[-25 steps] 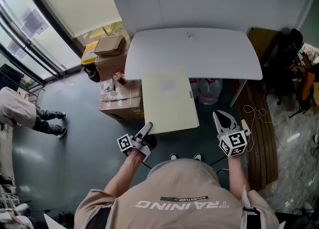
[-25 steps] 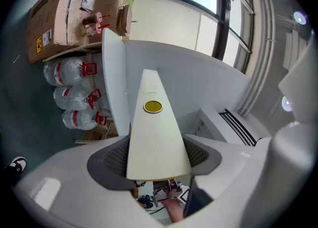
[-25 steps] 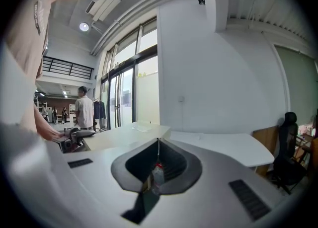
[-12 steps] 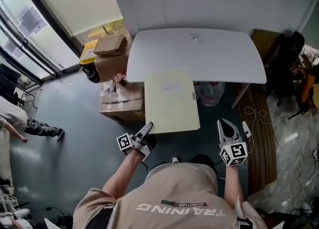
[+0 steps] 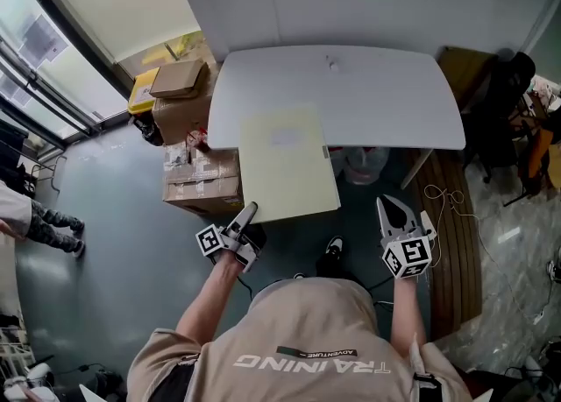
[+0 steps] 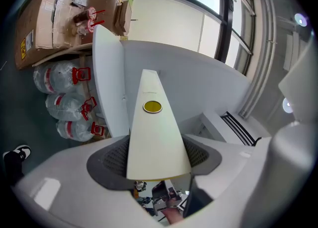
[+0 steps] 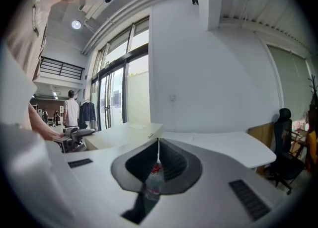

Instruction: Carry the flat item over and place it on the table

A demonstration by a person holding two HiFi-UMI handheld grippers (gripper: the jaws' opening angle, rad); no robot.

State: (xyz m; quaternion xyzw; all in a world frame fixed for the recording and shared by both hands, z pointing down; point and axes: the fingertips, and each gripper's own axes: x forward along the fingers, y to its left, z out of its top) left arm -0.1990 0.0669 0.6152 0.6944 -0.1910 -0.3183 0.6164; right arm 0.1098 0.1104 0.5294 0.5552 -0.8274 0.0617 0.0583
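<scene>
A flat cream board (image 5: pixel 285 164) is held level, its far end over the front edge of the white table (image 5: pixel 351 85). My left gripper (image 5: pixel 248 213) is shut on the board's near left corner. In the left gripper view the board (image 6: pixel 154 122) runs forward from between the jaws, a yellow round mark on it, beside the table's edge (image 6: pixel 107 83). My right gripper (image 5: pixel 393 204) hangs apart to the right of the board, jaws together with nothing in them. The right gripper view shows its own closed tip (image 7: pixel 158 145), the board (image 7: pixel 124 133) and the tabletop (image 7: pixel 223 145).
Cardboard boxes (image 5: pixel 200 179) stand stacked left of the table, more behind (image 5: pixel 180 94). Water bottles (image 6: pixel 64 110) lie under the table. A dark office chair (image 5: pixel 500 94) and a wooden panel with a cable (image 5: pixel 451 234) are on the right. A person (image 5: pixel 31 216) walks at far left.
The board has moved a little left and farther over the table's front edge, still in my left gripper. The right gripper has barely moved. The person at far left walked farther left.
</scene>
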